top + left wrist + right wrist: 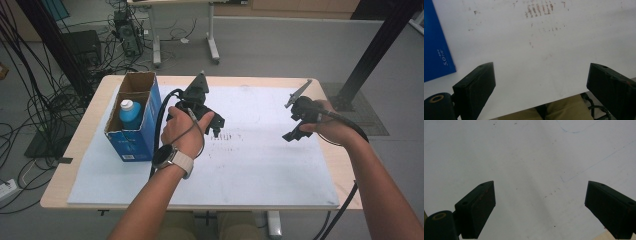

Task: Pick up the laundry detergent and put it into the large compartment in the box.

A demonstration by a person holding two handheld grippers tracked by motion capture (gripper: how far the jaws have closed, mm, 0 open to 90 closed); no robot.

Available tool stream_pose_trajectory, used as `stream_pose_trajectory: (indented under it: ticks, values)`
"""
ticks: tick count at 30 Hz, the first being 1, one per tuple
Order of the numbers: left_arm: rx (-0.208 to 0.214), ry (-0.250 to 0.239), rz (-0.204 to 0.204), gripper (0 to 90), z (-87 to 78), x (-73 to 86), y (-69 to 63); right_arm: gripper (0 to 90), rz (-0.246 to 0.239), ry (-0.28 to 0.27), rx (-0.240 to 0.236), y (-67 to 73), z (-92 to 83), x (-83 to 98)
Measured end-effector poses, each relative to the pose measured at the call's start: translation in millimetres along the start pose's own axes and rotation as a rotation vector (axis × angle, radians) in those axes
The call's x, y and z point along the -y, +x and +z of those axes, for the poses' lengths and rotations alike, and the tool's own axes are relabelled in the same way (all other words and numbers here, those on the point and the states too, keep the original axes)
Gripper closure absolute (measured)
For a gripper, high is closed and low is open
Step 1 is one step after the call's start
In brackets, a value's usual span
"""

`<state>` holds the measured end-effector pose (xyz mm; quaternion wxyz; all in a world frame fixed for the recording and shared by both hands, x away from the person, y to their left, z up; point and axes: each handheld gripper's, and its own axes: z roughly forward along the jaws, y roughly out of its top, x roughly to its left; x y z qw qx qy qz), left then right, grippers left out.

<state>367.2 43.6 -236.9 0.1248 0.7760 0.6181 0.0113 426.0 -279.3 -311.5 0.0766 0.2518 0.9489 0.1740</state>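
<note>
A white mat (pixel 260 165) covers most of the wooden table (pixel 80 145), and on its left part stands a blue cardboard box (pixel 134 125) with its top flaps open, its long axis running from the near edge of the table toward the far edge. Inside it, at the near end, a blue bottle (pixel 130 114) with a white cap stands upright, its neck pointing straight up; the box walls enclose it on all sides, so it can be reached only from above. The left gripper (pixel 216 131) hangs over the mat just to the right of the box, near it but apart; in the left gripper view (pixel 540 82) its two black jaws are spread wide with bare mat between them and nothing in their grasp, a corner of the blue box wall (pixel 435 47) shows at the left edge, and a patch of brownish smudges (pixel 539 10) marks the mat ahead. A watch (pixel 167 156) sits on the left wrist. The right gripper (pixel 291 134) is held above the right part of the mat, well apart from the box and bottle; in the right gripper view (pixel 539 202) its jaws likewise stand wide apart and empty over plain mat crossed by faint pen lines (pixel 584 171). Beyond the table, cables (pixel 30 100) sprawl over the grey floor beside another table's legs (pixel 212 45).
</note>
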Motion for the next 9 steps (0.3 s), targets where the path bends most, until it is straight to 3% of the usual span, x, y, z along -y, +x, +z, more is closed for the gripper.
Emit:
stream_pose_trajectory:
  ticks: [9]
  values:
    - [0.001,-0.003,-0.003,8.7,0.1,-0.1,0.8,9.4,0.001,-0.004,0.001,0.3,0.2,0.2]
